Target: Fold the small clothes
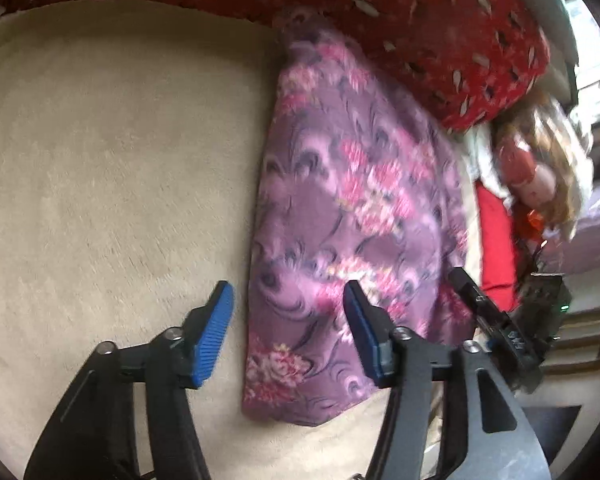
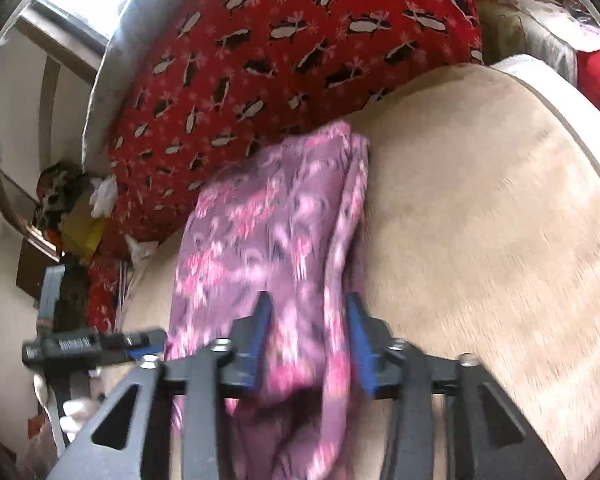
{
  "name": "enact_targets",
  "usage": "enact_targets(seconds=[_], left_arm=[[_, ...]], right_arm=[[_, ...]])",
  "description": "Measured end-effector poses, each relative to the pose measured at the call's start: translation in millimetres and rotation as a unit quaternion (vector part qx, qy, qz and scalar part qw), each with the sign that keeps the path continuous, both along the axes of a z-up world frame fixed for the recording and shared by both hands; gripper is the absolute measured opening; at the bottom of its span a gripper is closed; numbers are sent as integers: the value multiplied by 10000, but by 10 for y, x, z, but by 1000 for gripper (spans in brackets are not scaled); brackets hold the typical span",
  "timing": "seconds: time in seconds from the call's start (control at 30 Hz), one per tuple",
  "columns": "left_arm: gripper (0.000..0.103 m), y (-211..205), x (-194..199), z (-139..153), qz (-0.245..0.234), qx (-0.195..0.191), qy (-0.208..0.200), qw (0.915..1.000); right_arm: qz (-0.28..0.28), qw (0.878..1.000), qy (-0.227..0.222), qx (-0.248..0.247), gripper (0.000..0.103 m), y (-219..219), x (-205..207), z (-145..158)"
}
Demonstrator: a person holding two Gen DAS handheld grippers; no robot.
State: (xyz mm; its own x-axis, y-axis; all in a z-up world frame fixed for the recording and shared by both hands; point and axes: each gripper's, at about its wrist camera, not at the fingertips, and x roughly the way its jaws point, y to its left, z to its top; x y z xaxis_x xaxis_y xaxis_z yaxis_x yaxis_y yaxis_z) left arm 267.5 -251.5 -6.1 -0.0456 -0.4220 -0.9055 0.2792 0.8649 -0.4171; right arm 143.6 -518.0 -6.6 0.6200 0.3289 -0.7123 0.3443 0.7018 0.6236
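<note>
We're over a beige plush bed (image 1: 112, 152), broad and bare across the left wrist view, with a red penguin-print blanket (image 1: 440, 32) heaped along its far side and a doll (image 1: 536, 168) plus a red cushion (image 1: 496, 240) crowded at the right end. The purple floral garment (image 1: 352, 216) lies folded on the bed, its far end tucked against the blanket, its long left edge straight and clean beside open beige. The left gripper (image 1: 288, 300) hovers at that edge, fingers parted wide and holding nothing: one blue pad over bare bed, the other over the cloth. In the right wrist view the bed's (image 2: 500, 220) rounded edge sweeps down the right, with plenty of free plush between it and the garment (image 2: 260, 220); clutter and a window sit off to the left past the blanket (image 2: 260, 60). The right gripper (image 2: 308, 320) stands about half open, the garment's near end bunched up between its fingers, but blur hides whether the pads press it. The left gripper (image 2: 96, 344) shows at far left.
</note>
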Motion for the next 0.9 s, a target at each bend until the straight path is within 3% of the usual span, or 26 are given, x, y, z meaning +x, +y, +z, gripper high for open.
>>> enact_targets(seconds=[0.03,0.1,0.17,0.23,0.3,0.37,0.43,0.47,0.57,0.63,0.67,0.7,0.73,0.8,0.83,0.9], left_arm=[[57,-57,-43,-51,-102,236,-86,9996],[59,-129,-120,-169,-302,596,-199,9976],[59,-134,-130,-163,-323,599,-220,9974],[58,-124,-84,-88,-387,509,-111,9979],[58,-86,16,10,-366,344,-176,9986],[58,-5,136,62,-253,236,-218,9992],[58,-30,295,67,-124,84,-122,9998],[58,-69,373,50,-69,38,-45,10000],[58,-190,587,-48,52,-62,264,9996],[58,-241,643,-44,63,-87,256,9996],[58,-306,678,-23,50,-76,132,9999],[48,-351,707,36,-22,-110,-99,9999],[32,-390,679,66,-54,-107,-250,9996],[30,-461,727,21,-68,123,-512,9986],[31,-465,744,-51,-34,206,-491,9986],[32,-507,764,-185,30,298,-394,9988]], right_arm=[[-21,10000,-57,29,46,16,-40,22],[-43,9995,-269,-178,34,52,-147,56],[55,9986,348,-406,32,80,-136,-122],[41,9986,415,-318,30,31,-126,-118],[-22,9985,201,-501,36,-31,-62,109],[-175,9990,-197,-355,40,-125,45,290],[-398,9985,-359,-131,55,-217,289,350],[-404,9987,-304,-116,59,-233,429,316],[-537,9980,212,-260,59,-236,812,95],[-584,9971,405,-268,58,-229,978,-39],[-562,9971,428,-289,45,-219,1046,-63],[-440,9980,317,-322,16,-197,1113,-34],[-318,9985,114,-433,7,-191,1134,35],[-260,9968,-311,-687,6,-161,1115,171],[-265,9960,-303,-798,6,-162,1124,173],[-235,9953,121,-935,6,-181,1211,-11]])
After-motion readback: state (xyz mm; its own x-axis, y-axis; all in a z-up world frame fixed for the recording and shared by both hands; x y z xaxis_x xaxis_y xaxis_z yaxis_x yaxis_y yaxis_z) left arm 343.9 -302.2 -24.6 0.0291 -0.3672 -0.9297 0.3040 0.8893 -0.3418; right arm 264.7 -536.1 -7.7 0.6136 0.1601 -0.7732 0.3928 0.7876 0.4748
